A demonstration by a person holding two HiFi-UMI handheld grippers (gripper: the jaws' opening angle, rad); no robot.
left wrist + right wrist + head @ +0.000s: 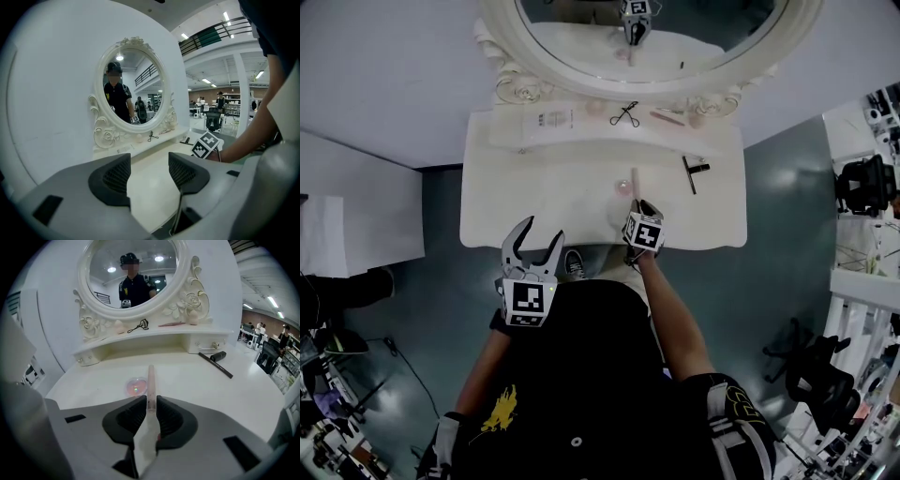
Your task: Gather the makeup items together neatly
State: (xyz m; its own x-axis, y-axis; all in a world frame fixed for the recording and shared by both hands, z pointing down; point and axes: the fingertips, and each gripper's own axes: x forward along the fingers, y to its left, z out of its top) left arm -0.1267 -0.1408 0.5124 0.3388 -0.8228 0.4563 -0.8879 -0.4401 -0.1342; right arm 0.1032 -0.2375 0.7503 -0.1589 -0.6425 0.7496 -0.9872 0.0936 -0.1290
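Currently your right tool has its jaws closed narrowly on the pale pink stick. It grips near the stick's lower end, so most of the length pokes out toward twelve o'clock, just beside the round pink compact. Keep your wrist steady so the long end doesn't swing, and lay it down flat rather than tip-first. The black pencil lies apart at two o'clock on the table, and the eyelash curler sits on the shelf at twelve. Your left tool hangs wide open and empty at the near edge, so it could fetch the pencil.
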